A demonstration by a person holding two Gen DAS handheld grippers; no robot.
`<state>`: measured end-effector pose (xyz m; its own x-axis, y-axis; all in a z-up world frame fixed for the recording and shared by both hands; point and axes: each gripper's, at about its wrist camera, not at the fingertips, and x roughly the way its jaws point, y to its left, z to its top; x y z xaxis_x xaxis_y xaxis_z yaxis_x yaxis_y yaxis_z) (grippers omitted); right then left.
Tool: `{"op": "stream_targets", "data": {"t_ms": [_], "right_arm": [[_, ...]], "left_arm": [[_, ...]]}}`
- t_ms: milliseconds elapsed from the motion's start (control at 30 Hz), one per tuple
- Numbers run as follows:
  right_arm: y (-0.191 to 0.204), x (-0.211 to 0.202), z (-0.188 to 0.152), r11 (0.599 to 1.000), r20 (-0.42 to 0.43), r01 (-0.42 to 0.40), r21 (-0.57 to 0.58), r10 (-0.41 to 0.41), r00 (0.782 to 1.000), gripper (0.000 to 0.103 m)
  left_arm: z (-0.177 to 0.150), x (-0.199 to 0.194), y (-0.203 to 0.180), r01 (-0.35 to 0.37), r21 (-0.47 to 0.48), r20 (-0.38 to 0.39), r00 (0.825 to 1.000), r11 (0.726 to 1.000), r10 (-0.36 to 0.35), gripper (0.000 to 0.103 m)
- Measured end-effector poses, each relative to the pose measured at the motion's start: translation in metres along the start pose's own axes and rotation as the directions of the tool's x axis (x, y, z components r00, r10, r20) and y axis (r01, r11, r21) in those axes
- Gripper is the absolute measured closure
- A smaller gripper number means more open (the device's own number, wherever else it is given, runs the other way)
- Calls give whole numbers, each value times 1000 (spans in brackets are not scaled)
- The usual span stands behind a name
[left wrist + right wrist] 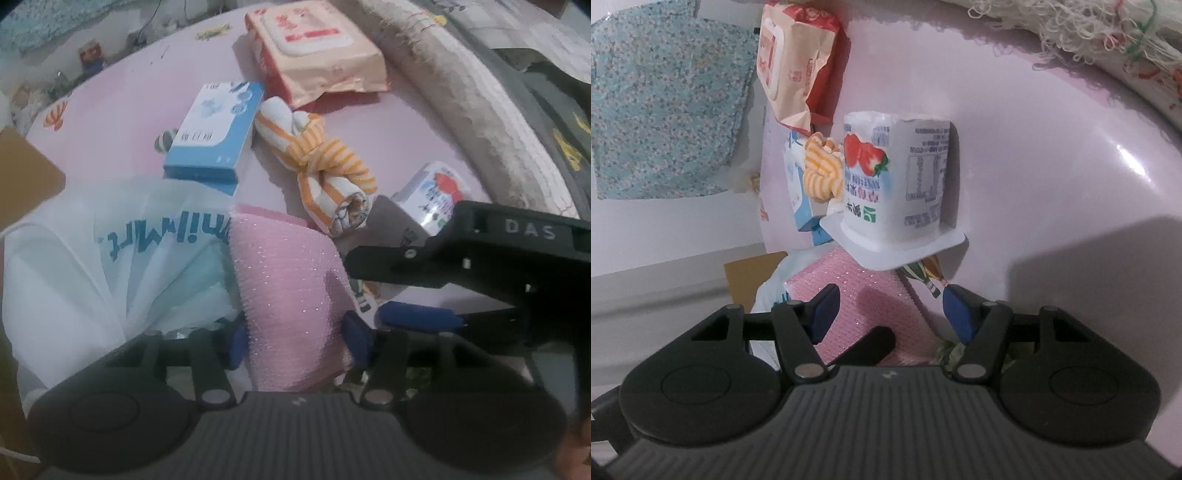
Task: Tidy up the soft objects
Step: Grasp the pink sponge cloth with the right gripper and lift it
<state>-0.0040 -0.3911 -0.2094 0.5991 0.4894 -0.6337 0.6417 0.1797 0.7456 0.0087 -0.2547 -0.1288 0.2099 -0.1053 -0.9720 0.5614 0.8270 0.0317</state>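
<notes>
The left gripper [295,341] clamps a pink, glittery sponge cloth [288,295] beside a white plastic bag [110,258]. The right gripper [890,314] stands open over that cloth, seemingly not touching. Beyond, on the pink table [1052,166], are a knotted orange-striped towel [325,166] and a strawberry yoghurt cup [894,177].

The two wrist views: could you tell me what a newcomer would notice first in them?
Probably the pink sponge cloth, clamped between the left gripper pads at the near edge of the pink table. Beside it lies a white plastic bag; further back, a knotted orange-striped towel. The right wrist view is dominated by an upside-down strawberry yogurt cup.
</notes>
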Motion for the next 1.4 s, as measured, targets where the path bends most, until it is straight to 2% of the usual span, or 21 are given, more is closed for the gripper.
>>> {"op": "stream_targets", "data": {"t_ms": [133,267,400,467,633,767,867,900,967,1033,1133,1233,1400], "right_arm": [[-2,4,1,1000,-6,-13,3,13,1000,41],[-3,7,2,999,-10,-40,12,40,999,37],[-1,5,6,994,4,-101,35,101,995,25],[-1,7,7,990,9,-135,47,135,991,19],[-3,13,6,968,-17,-228,107,231,973,18],[1,13,1,955,-47,-276,111,282,958,19],[8,9,-7,953,-70,-291,84,297,952,27],[10,8,-9,954,-73,-290,79,296,952,29],[14,5,-14,953,-68,-293,73,297,952,50],[17,0,-19,953,-68,-294,68,299,952,58],[27,-10,-28,958,-47,-284,22,285,957,62],[35,-22,-38,968,-23,-251,-26,251,968,66],[44,-35,-54,975,26,-215,-65,217,976,69]], "left_arm": [[-1,-18,-1,22,19,46,999,1000,-23,70],[-2,-40,5,63,27,76,995,998,-65,71],[-2,-60,23,166,-34,89,983,986,-162,71],[-3,-65,38,251,-96,99,965,963,-242,71],[-8,-68,71,418,-232,135,908,878,-396,71],[-18,-68,88,494,-283,148,869,822,-471,71],[-24,-66,97,525,-310,146,850,792,-506,71],[-25,-65,99,527,-313,141,848,790,-510,71],[-28,-63,103,525,-317,129,849,790,-513,71],[-31,-63,105,534,-318,130,843,783,-522,70],[-33,-66,108,538,-304,117,840,786,-530,67],[-33,-67,107,506,-294,80,858,811,-507,59],[-34,-74,103,490,-261,56,868,832,-493,54]]}}
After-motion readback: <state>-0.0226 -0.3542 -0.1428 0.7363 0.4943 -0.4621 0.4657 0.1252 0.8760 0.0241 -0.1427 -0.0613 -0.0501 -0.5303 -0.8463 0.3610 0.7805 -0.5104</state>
